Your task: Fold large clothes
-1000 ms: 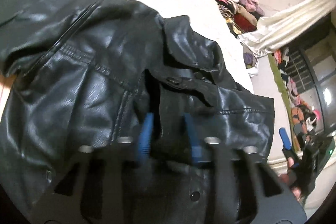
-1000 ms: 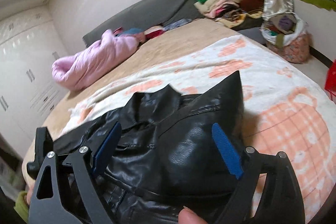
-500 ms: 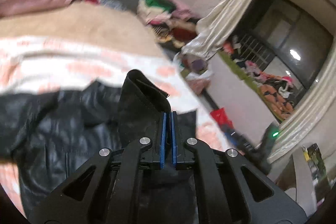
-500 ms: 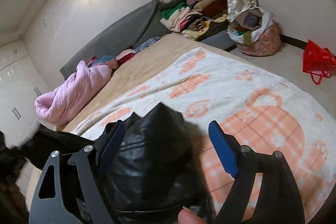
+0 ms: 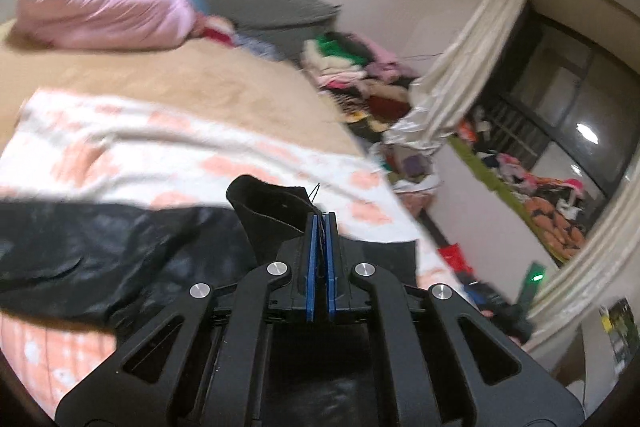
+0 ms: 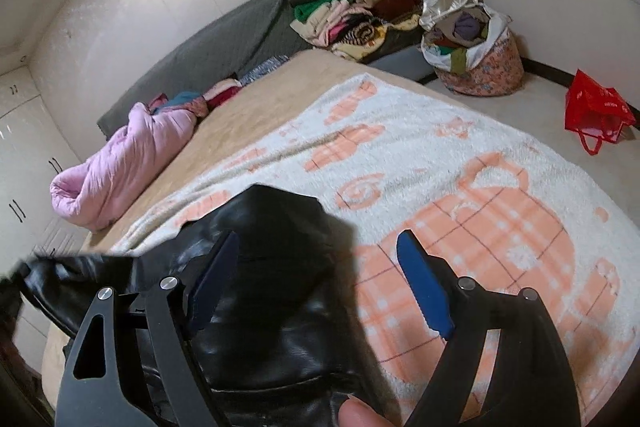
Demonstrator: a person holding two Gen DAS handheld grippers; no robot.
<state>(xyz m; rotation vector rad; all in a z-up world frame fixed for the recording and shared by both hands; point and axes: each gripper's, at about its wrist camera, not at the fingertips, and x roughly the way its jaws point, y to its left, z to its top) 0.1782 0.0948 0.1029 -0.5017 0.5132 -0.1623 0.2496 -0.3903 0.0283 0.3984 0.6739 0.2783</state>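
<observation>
Leather jacket [image 5: 100, 251] pinched in left claw [image 5: 320, 223]; right claw [image 6: 320, 251] spread over blanket [image 6: 460, 163]

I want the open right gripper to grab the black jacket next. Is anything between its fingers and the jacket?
Nothing visible. The right gripper hangs open directly over the black leather jacket, which lies on the patterned blanket. The left gripper is shut on a jacket edge.
</observation>
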